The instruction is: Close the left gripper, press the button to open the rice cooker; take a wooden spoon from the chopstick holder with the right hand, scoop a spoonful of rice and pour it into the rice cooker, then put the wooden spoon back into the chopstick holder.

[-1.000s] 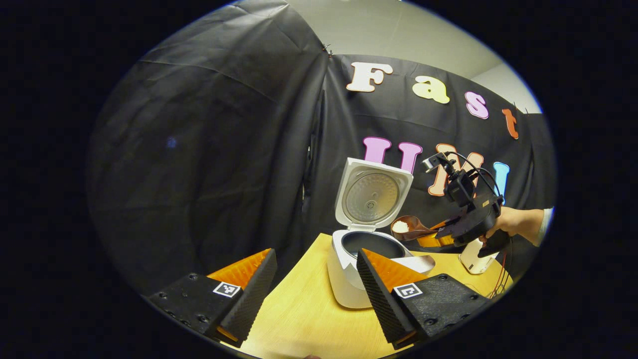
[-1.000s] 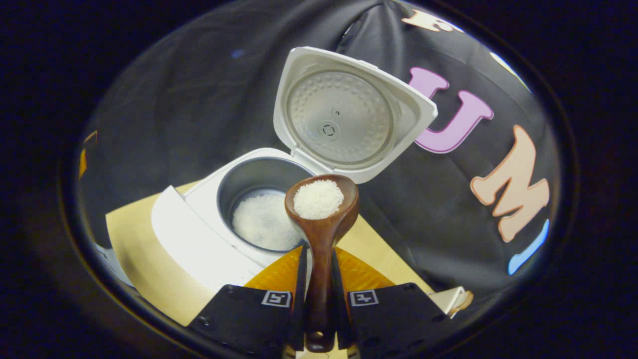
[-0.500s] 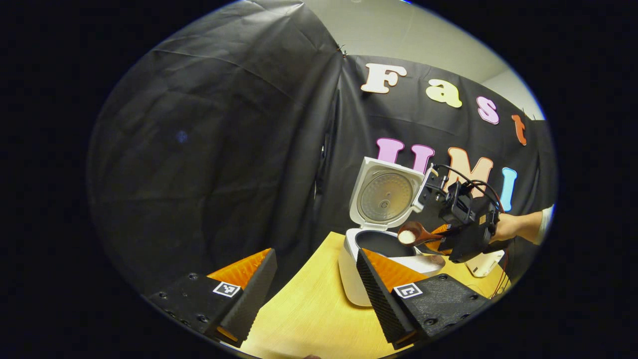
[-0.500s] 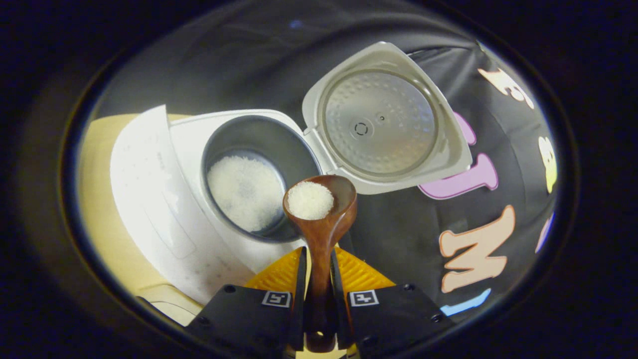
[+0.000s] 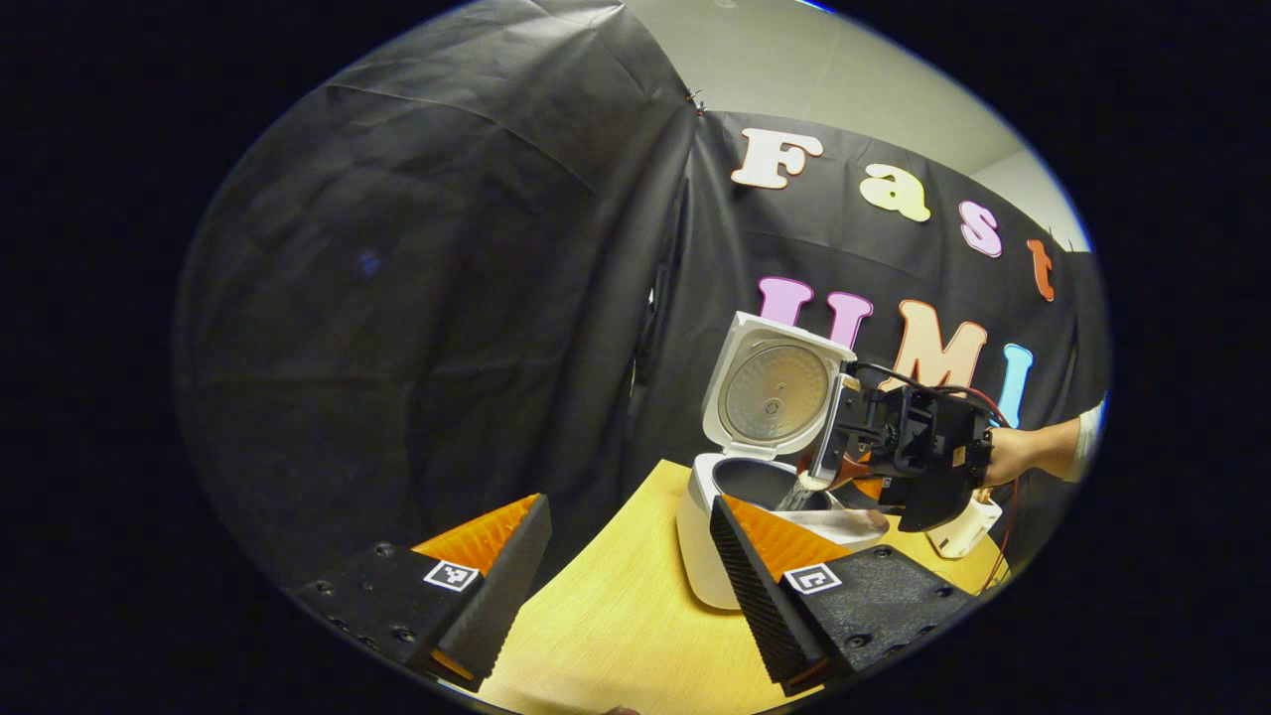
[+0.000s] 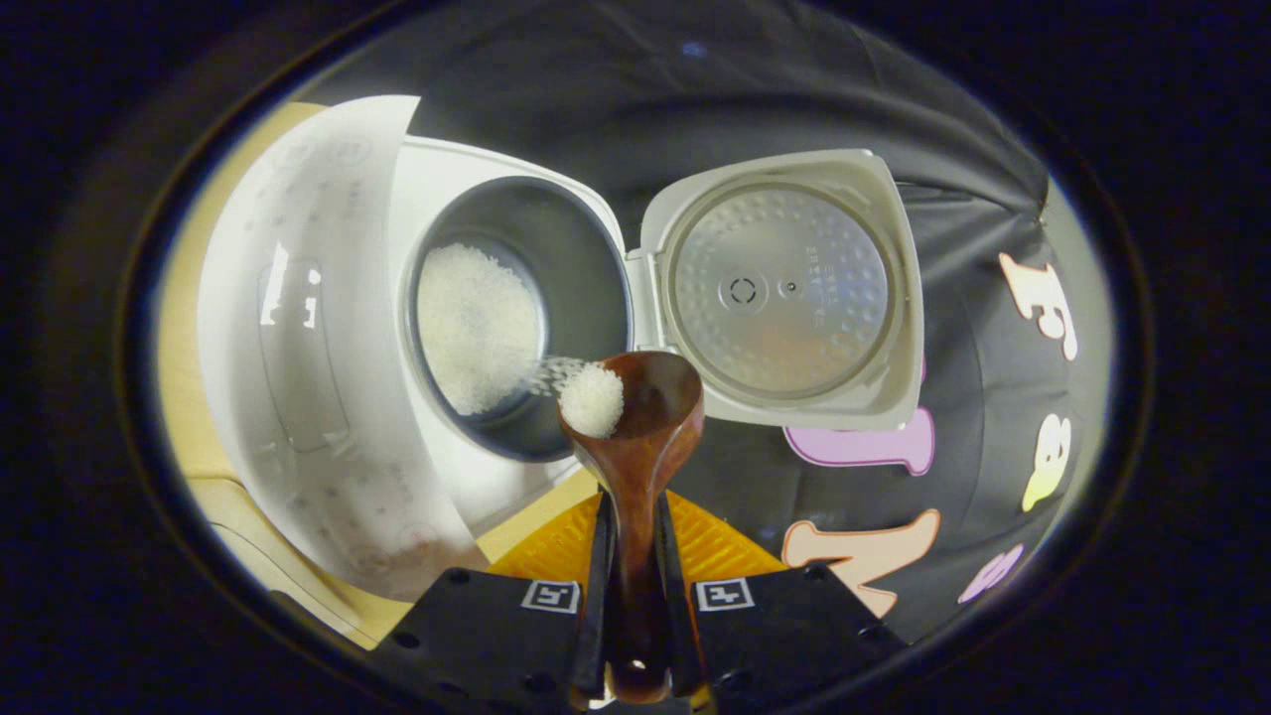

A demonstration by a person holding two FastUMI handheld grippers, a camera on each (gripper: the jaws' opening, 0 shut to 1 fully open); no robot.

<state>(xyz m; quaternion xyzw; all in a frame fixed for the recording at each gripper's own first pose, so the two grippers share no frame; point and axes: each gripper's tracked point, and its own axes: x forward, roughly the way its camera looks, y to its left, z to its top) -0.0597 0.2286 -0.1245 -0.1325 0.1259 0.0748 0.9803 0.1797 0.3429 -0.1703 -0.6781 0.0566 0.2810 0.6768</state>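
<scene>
Wooden spoon (image 6: 635, 447) sits clamped by its handle in my right hand-held gripper (image 6: 633, 596), tilted over the open rice cooker (image 6: 417, 328) — rice (image 6: 593, 399) is spilling into the pot. Left hand-held gripper (image 5: 621, 566) hangs open, holding nothing. Pouring step; next I judge — empty, level, return to holder.

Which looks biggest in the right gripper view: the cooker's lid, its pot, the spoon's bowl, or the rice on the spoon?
1. Lid and pot: much alike, so no ranking.
2. Spoon bowl, though it is nearer the camera.
3. Rice on the spoon, smallest.
</scene>
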